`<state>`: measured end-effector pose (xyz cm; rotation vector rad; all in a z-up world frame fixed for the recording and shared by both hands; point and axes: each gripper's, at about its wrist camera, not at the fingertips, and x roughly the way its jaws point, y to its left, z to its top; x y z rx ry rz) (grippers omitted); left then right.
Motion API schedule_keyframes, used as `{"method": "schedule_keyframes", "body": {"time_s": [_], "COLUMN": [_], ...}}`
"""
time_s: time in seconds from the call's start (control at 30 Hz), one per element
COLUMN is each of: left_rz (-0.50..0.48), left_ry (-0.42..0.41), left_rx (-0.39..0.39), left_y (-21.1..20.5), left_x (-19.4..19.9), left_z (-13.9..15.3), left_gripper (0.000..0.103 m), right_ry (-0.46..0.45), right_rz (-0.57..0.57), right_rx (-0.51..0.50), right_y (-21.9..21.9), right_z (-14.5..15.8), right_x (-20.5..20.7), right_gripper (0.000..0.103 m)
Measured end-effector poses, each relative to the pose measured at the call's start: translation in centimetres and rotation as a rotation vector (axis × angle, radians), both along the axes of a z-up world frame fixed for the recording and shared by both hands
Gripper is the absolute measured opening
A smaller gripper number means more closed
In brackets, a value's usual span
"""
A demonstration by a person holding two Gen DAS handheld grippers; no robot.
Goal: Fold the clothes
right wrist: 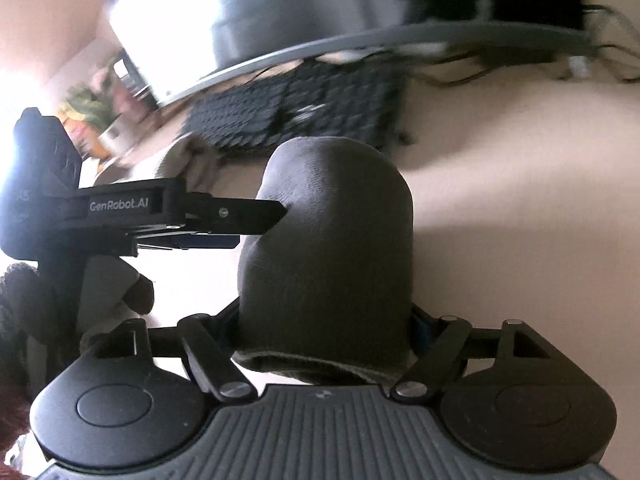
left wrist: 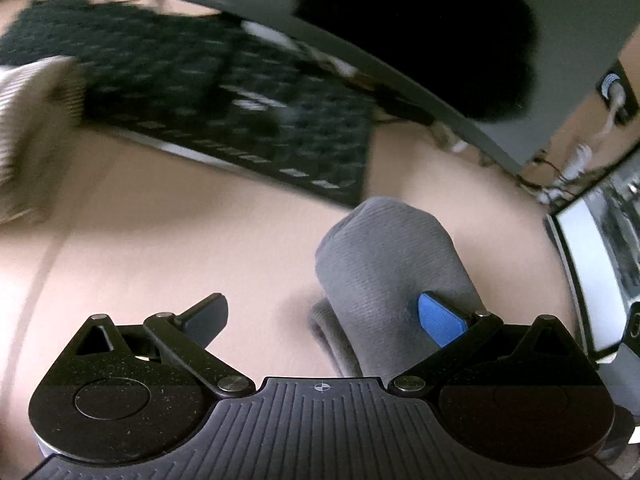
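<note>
The left gripper [left wrist: 324,320] is open wide, and only its blue pad [left wrist: 440,318] touches the side of the folded grey cloth [left wrist: 384,264]. The cloth lies on the pale desk [left wrist: 160,240], at about two o'clock from the gripper. The right gripper [right wrist: 324,320] has the grey cloth [right wrist: 332,248] between its fingers, filling the gap; I cannot tell if it squeezes. A black keyboard [left wrist: 224,92] sits further off at eleven o'clock. A cream cloth [left wrist: 28,128] lies at nine o'clock.
</note>
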<state>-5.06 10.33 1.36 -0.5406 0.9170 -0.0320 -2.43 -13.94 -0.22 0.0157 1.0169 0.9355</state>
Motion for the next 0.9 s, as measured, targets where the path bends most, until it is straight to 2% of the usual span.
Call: {"method": "schedule_keyframes", "body": {"time_s": [0.1,0.2,0.27,0.37,0.4,0.43,0.5,0.57,0.63,0.7,0.8,0.9], "left_rz": [-0.089,-0.187,-0.249,-0.295,-0.287,-0.277,-0.268,-0.269,-0.282,-0.285,-0.305,-0.336], "left_ry": [-0.022,-0.053,-0.079,-0.131,-0.138,-0.144,-0.146,-0.124,-0.111,-0.112,-0.111,-0.126], "left_rx": [-0.004,0.034,0.090,0.229,0.248,0.263,0.247,0.258,0.277,0.288,0.253,0.274], "left_y": [-3.5,-8.1,-11.0,-13.9,-14.0,-14.1,-14.1,-14.7,-15.7,-16.5,-17.0,-18.1], "left_x": [3.0,6.4,8.5,10.1,10.2,10.3,10.0,9.8,9.8,9.8,10.3,10.7], "left_z": [-0.5,-0.4,0.0,1.6,2.3,2.9,3.7,3.6,2.8,2.0,1.5,1.2], "left_gripper": [0.103,0.103,0.103,0.103,0.103,0.103,0.103,0.103,0.103,0.103,0.103,0.103], "right_ry": [-0.013,-0.076,-0.117,-0.169,-0.189,-0.211,-0.254,-0.281,-0.281,-0.240,-0.151,-0.144], "right_rz": [-0.123,-0.249,-0.314,-0.348,-0.352,-0.345,-0.332,-0.324,-0.314,-0.310,-0.315,-0.333], "right_rx": [-0.011,-0.047,-0.076,-0.102,-0.111,-0.122,-0.142,-0.158,-0.167,-0.155,-0.103,-0.089], "right_y": [-3.3,-6.8,-8.5,-9.5,-9.5,-9.2,-8.5,-7.9,-7.6,-8.1,-10.8,-13.5], "right_z": [-0.1,-0.1,-0.2,-0.3,-0.3,-0.4,-0.5,-0.5,-0.6,-0.7,-0.8,-0.3], "right_x": [1.2,2.0,2.5,3.3,3.4,3.3,3.1,2.8,2.7,3.1,3.7,3.3], "right_gripper": [0.078,0.078,0.078,0.079,0.080,0.081,0.083,0.084,0.086,0.087,0.090,0.091]}}
